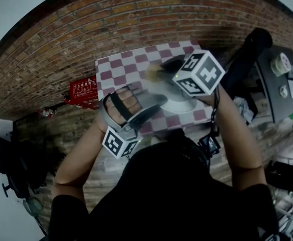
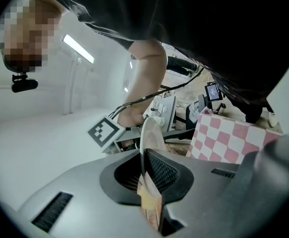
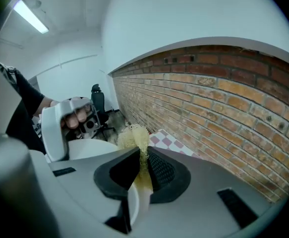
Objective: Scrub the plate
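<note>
As left gripper (image 2: 146,178) clamps white plate (image 2: 149,133) by rim above near edge of checkered table (image 1: 120,70), right gripper (image 3: 142,168) pinches yellow scrubber (image 3: 132,138) near plate's far side; scrubbing apparently under way, completion not evident.

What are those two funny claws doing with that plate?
A person holds a claw in each hand over a checkered table. The left claw is clamped on the rim of a white plate. The right claw grips a yellowish scrubber, close beside the plate. It looks like plate scrubbing, though I cannot tell if the scrubber touches the plate.
</note>
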`<state>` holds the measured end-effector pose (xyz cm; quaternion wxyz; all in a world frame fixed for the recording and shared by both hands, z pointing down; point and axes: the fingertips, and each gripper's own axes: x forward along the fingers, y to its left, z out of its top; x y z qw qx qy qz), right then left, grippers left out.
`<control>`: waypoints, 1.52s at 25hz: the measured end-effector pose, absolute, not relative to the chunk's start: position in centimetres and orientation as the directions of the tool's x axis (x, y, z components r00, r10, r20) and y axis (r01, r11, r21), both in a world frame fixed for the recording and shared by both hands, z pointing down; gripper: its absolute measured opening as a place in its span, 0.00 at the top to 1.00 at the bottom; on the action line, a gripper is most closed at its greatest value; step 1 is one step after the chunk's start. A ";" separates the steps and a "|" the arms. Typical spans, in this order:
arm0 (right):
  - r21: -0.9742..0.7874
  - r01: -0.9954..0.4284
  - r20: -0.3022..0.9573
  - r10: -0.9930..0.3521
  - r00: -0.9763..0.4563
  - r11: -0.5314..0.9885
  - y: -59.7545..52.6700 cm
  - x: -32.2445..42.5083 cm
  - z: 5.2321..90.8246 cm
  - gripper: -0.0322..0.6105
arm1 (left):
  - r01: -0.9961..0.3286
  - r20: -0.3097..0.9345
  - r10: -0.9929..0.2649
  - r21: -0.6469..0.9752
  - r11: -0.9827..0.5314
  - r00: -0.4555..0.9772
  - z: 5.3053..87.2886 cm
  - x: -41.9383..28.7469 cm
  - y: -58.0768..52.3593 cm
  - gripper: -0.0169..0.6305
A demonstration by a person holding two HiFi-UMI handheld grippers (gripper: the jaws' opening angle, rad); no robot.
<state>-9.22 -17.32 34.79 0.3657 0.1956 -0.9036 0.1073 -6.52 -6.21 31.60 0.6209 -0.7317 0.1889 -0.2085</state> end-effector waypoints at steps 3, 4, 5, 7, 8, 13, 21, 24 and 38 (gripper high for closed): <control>-0.052 -0.386 0.680 -0.250 -0.690 0.921 -15.9 -10.9 33.2 0.88 | -0.032 0.061 -0.546 -0.987 -0.159 0.836 31.4 -6.9 -6.6 0.93; -0.052 -0.380 0.668 -0.251 -0.700 0.923 -15.5 -11.1 32.6 0.88 | -0.039 0.056 -0.553 -0.987 -0.159 0.831 31.3 -7.2 -6.8 0.93; -0.054 -0.379 0.655 -0.253 -0.712 0.924 -15.1 -11.2 31.9 0.88 | -0.045 0.052 -0.562 -0.986 -0.158 0.825 31.3 -7.5 -7.1 0.93; -0.070 -0.376 0.624 -0.253 -0.740 0.924 -14.2 -11.2 30.6 0.88 | -0.050 0.050 -0.588 -0.987 -0.152 0.808 31.4 -8.3 -7.7 0.93; -0.082 -0.372 0.609 -0.249 -0.753 0.925 -13.7 -11.2 30.0 0.88 | -0.051 0.049 -0.603 -0.988 -0.147 0.797 31.6 -8.7 -8.1 0.93; -0.118 -0.400 0.562 -0.271 -0.781 0.909 -12.3 -9.8 28.7 0.88 | -0.062 0.044 -0.645 -0.988 -0.140 0.763 31.8 -10.2 -9.6 0.94; -0.111 -0.437 0.570 -0.303 -0.764 0.893 -11.3 -8.2 29.3 0.88 | -0.048 0.076 -0.667 -0.985 -0.165 0.741 32.9 -10.4 -10.7 0.94; -0.094 -0.436 0.599 -0.299 -0.743 0.895 -10.9 -7.5 30.3 0.88 | -0.053 0.077 -0.683 -0.985 -0.167 0.727 32.9 -10.9 -11.2 0.94; -0.103 -0.584 0.688 -0.366 -0.626 0.805 -18.0 -2.8 35.9 0.88 | -0.066 0.028 -0.612 -0.989 -0.131 0.790 30.6 -9.0 -7.5 0.93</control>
